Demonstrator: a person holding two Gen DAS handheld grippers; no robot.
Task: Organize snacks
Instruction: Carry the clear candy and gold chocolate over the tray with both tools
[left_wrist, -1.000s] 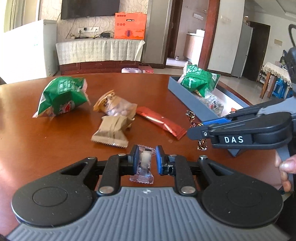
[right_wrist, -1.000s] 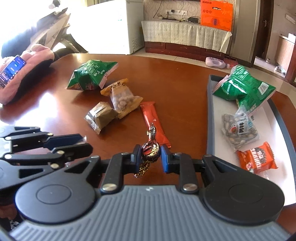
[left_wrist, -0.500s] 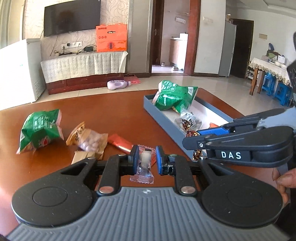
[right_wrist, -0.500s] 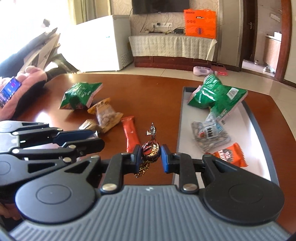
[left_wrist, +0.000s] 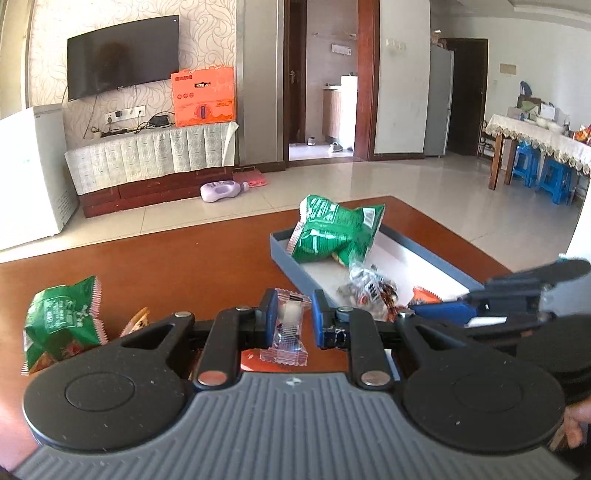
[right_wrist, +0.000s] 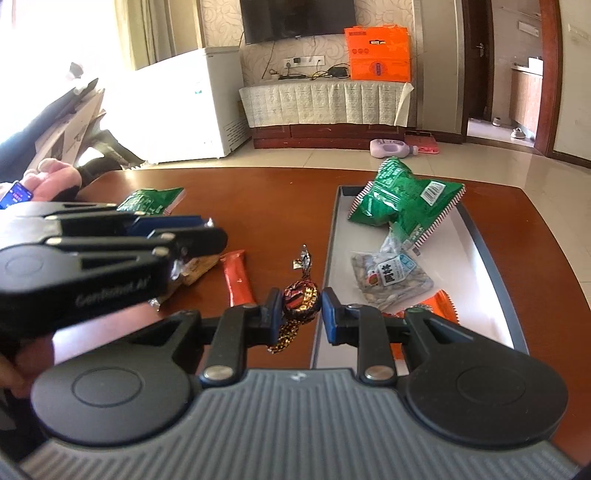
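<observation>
Through the left wrist camera, my left tongs (left_wrist: 293, 321) are clamped narrow on a clear-wrapped candy (left_wrist: 288, 328). It hangs between the pads, crimped ends sticking out above and below, lifted off the desk (left_wrist: 207, 254). The grey tray (left_wrist: 417, 254) lies ahead and to the right, already holding a green bag (left_wrist: 332, 236), a clear nut packet (left_wrist: 369, 288) and an orange packet just showing. The right tongs cross the view at far right. My worry here is that the wrapper is slick and the grip sits only on the candy's middle, so a jolt could let it slip and drop short of the tray wall.

Through the right wrist camera, my right tongs (right_wrist: 297, 314) are pinched narrow on a foil-wrapped chocolate (right_wrist: 300, 297), its twisted tail dangling below the pads. The tray's near left rim (right_wrist: 319, 332) sits just right of it. The left tongs hang close on the left, so I judge that the two could knock together if both go for the tray at once. A red bar (right_wrist: 238, 277) and another green bag (right_wrist: 153, 201) remain on the desk.
</observation>
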